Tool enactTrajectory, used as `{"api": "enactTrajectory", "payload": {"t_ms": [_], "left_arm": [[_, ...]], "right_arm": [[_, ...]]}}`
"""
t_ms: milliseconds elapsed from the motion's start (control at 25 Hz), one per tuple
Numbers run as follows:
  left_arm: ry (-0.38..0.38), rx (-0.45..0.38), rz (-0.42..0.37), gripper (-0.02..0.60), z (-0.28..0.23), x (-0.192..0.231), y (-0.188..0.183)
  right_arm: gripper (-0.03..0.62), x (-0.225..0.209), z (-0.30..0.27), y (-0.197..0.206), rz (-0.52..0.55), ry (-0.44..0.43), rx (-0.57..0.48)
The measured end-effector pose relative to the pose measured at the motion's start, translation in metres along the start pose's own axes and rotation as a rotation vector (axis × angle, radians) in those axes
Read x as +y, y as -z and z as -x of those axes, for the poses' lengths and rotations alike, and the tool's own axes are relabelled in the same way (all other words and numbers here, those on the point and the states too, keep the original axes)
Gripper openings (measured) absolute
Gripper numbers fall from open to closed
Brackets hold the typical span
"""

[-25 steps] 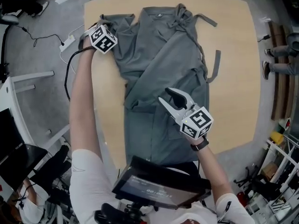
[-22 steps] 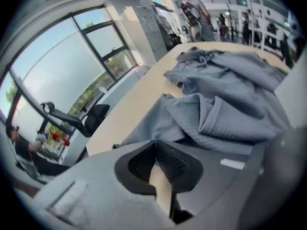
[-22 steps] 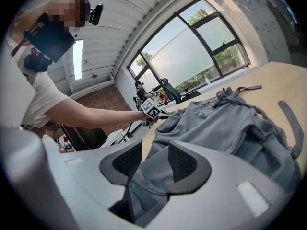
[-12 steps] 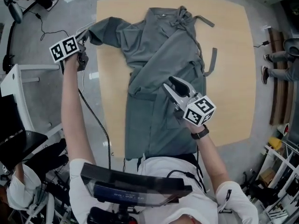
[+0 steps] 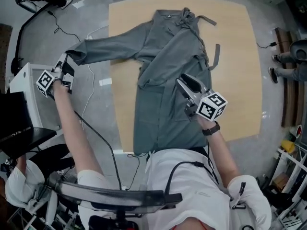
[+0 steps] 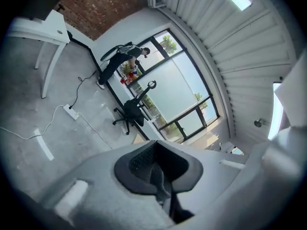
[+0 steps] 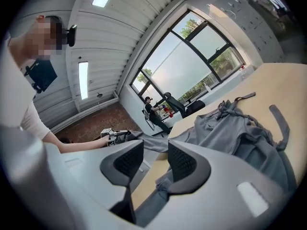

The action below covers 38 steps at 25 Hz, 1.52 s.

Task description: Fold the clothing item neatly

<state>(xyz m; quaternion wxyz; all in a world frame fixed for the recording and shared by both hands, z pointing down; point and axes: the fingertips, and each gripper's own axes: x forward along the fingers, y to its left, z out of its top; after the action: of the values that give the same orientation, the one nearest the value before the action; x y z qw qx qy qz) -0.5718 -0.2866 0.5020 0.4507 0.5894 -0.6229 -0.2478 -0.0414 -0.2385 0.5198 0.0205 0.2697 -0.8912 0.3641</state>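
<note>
A grey robe-like garment [image 5: 172, 95] lies lengthwise on the wooden table [image 5: 240, 90], collar at the far end. Its left sleeve [image 5: 105, 47] is stretched out past the table's left edge. My left gripper [image 5: 66, 67] is shut on the sleeve's end; a fold of grey cloth [image 6: 161, 186] is pinched between its pads. My right gripper [image 5: 186, 83] hovers over the garment's middle, jaws apart with nothing between them. In the right gripper view, the garment [image 7: 230, 128] spreads beyond the right gripper [image 7: 156, 163], and the left gripper [image 7: 113, 137] holds the taut sleeve [image 7: 153, 143].
A loose belt strap [image 5: 216, 56] lies along the garment's right side. A white desk [image 5: 24, 83] and floor cables [image 5: 91, 85] are left of the table. An office chair [image 6: 128, 113] and a person [image 6: 122, 61] stand far off by the windows.
My left gripper has swung out to the left, off the table and nearer to me, drawing the sleeve out straight. The right gripper has lifted slightly over the garment.
</note>
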Motion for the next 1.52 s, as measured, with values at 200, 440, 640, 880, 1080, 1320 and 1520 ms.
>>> {"api": "enactTrajectory", "payload": {"t_ms": [200, 440, 640, 880, 1080, 1320, 1520], "left_arm": [[0.170, 0.031, 0.005, 0.009, 0.009, -0.050, 0.022], [0.474, 0.205, -0.008, 0.011, -0.013, -0.199, 0.137], [0.624, 0.351, 0.074, 0.011, -0.009, -0.301, 0.269], [0.547, 0.518, 0.169, 0.011, -0.011, -0.309, 0.434], [0.240, 0.661, -0.018, 0.014, -0.013, -0.219, 0.555], [0.128, 0.881, -0.226, 0.119, 0.014, -0.166, 0.654], [0.180, 0.926, -0.371, 0.124, 0.030, -0.175, 0.651]], "right_arm": [[0.147, 0.001, 0.013, -0.006, -0.036, -0.001, -0.033], [0.143, -0.009, 0.034, -0.016, -0.081, 0.022, -0.093], [0.141, -0.027, 0.061, -0.036, -0.105, 0.059, -0.180], [0.124, -0.058, 0.116, -0.056, -0.085, 0.158, -0.239], [0.119, -0.068, 0.140, -0.061, -0.063, 0.189, -0.247], [0.118, -0.064, 0.119, -0.049, -0.106, 0.153, -0.227], [0.118, -0.067, 0.094, -0.036, -0.100, 0.132, -0.160]]}}
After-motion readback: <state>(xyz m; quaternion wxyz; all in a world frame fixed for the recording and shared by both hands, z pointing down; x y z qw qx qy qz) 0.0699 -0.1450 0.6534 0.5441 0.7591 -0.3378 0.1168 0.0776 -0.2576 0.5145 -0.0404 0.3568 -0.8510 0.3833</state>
